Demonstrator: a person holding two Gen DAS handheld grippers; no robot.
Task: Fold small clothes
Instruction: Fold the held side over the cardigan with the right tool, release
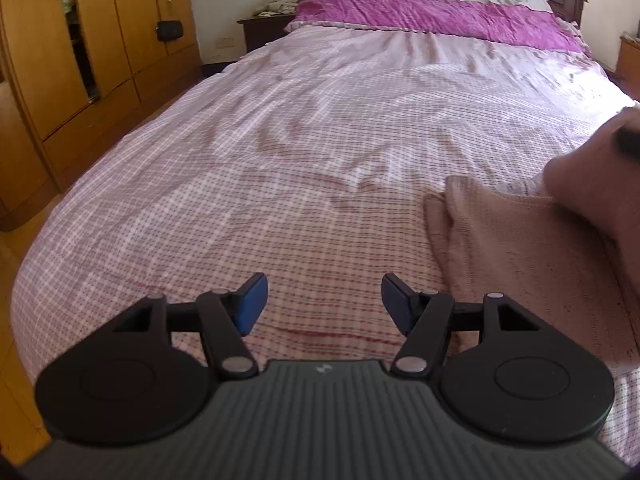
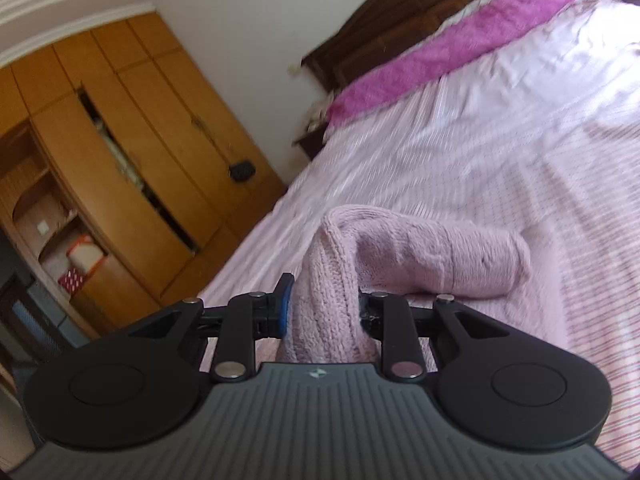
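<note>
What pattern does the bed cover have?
The bed cover has a fine check of reddish lines on pale pink, clearest in the left wrist view.

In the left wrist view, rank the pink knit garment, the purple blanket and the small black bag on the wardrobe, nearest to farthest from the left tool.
1. Pink knit garment, just right of the open left tool.
2. Small black bag, far left on the wardrobe.
3. Purple blanket, at the bed's head; too close to call with the bag.

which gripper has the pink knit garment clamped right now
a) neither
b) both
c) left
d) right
d: in the right wrist view the right gripper has its jaws closed on a bunch of the pink knit garment, while the left gripper has its jaws spread wide over the checked bedspread, holding nothing.
</note>
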